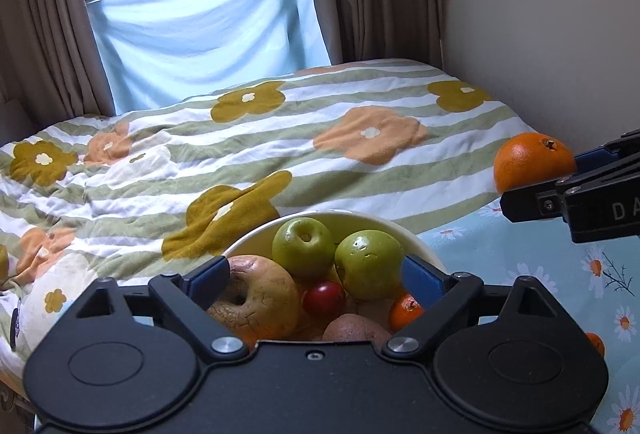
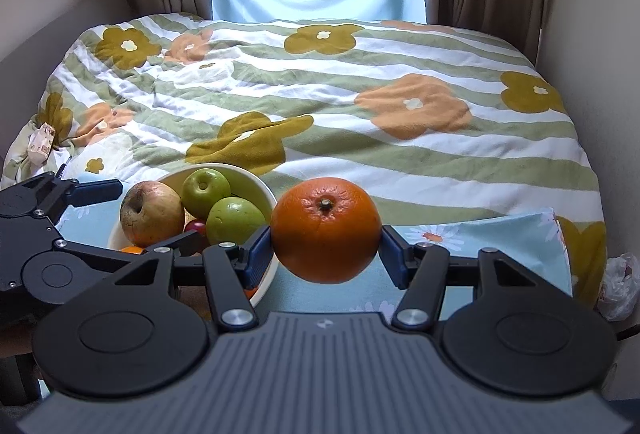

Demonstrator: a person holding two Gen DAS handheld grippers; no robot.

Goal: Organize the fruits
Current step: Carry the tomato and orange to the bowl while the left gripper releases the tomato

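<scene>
**Orange clamped at the right, fruit bowl under the spread left claw**

A large round orange [image 2: 326, 228] is held off the surface between the blue pads of the right gripper [image 2: 326, 234], stem end up, just beside the rim of a white round bowl [image 2: 268, 190]. The left gripper [image 1: 316, 280] is seen with its jaws spread wide above the bowl, nothing pressed between its blue fingertips [image 1: 422, 280]. In the bowl lie two green apples [image 1: 304, 248], a wrinkled yellowish-brown apple [image 1: 256, 296], a small dark red fruit [image 1: 324, 298], a small orange citrus [image 1: 406, 312] and a brown fruit [image 1: 356, 330]. The bowl stands on a light blue daisy-print cloth [image 1: 532, 266], behind which a striped quilt with flower shapes [image 1: 280, 138] is spread.
</scene>
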